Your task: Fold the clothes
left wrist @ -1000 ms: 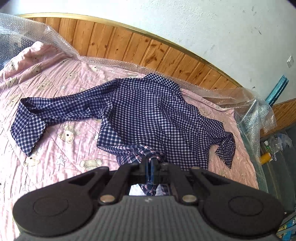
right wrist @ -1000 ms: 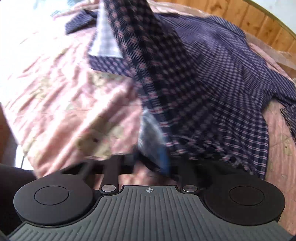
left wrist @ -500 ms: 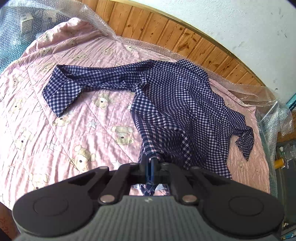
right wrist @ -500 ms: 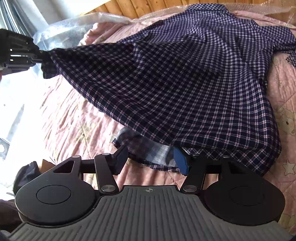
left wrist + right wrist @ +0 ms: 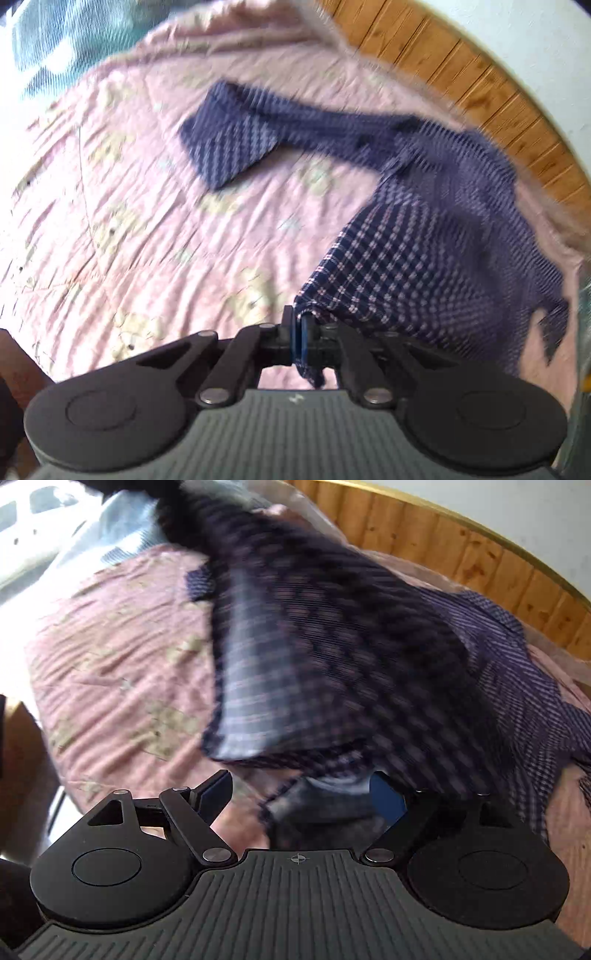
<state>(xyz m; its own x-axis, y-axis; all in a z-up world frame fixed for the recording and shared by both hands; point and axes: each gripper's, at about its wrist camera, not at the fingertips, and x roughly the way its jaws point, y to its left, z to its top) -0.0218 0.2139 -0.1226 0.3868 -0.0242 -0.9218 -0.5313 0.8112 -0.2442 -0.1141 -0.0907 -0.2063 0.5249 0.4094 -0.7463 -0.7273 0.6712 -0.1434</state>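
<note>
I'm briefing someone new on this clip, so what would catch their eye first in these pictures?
First, the dark blue checked shirt sprawled over the pink bedspread, one sleeve stretched out to the left. Next, the left claw shut on a bunched edge of that shirt, low in its view. The right claw stands open, with blurred shirt cloth hanging between its fingers.

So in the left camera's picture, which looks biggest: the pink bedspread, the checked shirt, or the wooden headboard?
As they look in that view:
1. pink bedspread
2. checked shirt
3. wooden headboard, only a strip showing

The shirt runs close to the camera, so it looks bigger than it is.
</note>
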